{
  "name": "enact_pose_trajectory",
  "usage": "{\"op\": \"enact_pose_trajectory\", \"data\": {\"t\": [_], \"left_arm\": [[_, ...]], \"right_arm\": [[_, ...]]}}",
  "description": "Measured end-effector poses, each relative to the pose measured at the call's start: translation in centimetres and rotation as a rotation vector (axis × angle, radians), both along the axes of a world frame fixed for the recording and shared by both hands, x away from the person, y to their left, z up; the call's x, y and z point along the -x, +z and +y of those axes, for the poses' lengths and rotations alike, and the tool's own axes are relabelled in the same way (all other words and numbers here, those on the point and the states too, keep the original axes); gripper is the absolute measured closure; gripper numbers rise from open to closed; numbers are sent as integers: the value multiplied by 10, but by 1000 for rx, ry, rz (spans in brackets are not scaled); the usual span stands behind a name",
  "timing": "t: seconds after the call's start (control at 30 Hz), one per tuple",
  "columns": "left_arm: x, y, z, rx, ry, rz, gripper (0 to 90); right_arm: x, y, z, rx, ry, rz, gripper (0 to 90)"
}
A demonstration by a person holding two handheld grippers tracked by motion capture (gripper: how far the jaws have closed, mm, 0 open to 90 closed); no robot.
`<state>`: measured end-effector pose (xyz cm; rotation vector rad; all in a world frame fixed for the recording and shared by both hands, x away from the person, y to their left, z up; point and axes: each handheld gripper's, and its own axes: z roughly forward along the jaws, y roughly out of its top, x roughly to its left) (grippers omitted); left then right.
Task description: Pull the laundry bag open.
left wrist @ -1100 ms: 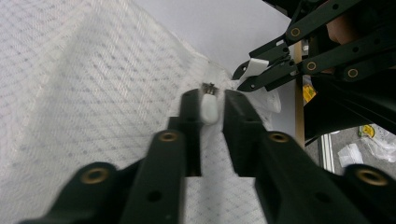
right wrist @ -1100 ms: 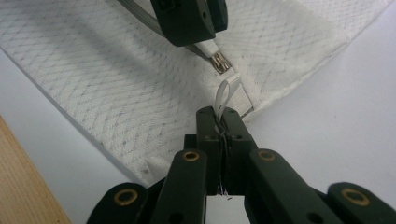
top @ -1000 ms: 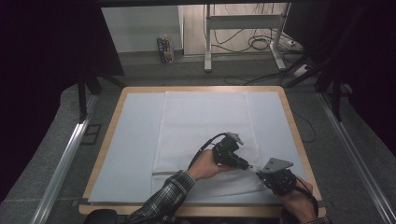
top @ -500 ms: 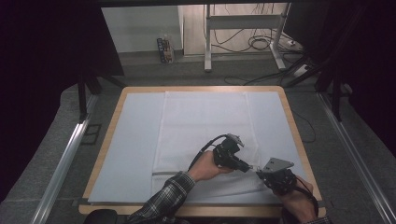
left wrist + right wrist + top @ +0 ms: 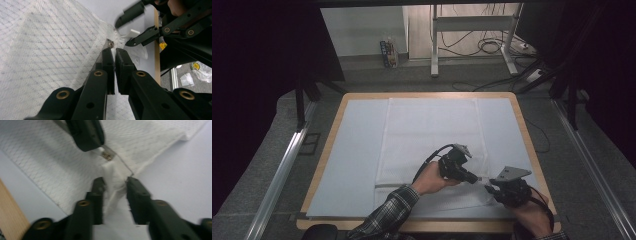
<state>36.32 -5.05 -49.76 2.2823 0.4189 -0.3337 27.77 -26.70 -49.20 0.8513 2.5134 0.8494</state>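
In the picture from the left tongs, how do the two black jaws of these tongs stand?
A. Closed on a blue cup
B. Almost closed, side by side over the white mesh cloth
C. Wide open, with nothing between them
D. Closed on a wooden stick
B: in the left gripper view the left tongs show only a thin slit between the jaws, above the white mesh cloth.
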Motion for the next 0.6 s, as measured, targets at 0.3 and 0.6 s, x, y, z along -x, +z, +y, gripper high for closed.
{"op": "enact_pose_trajectory", "data": {"t": [0.3, 0.6], "left_arm": [[2, 1, 6, 34, -27, -2, 869], [2, -4, 7, 31, -36, -17, 867]], "right_arm": [[-27, 0, -6, -149, 7, 153, 411], [-35, 0, -10, -226, 45, 218, 700]]}}
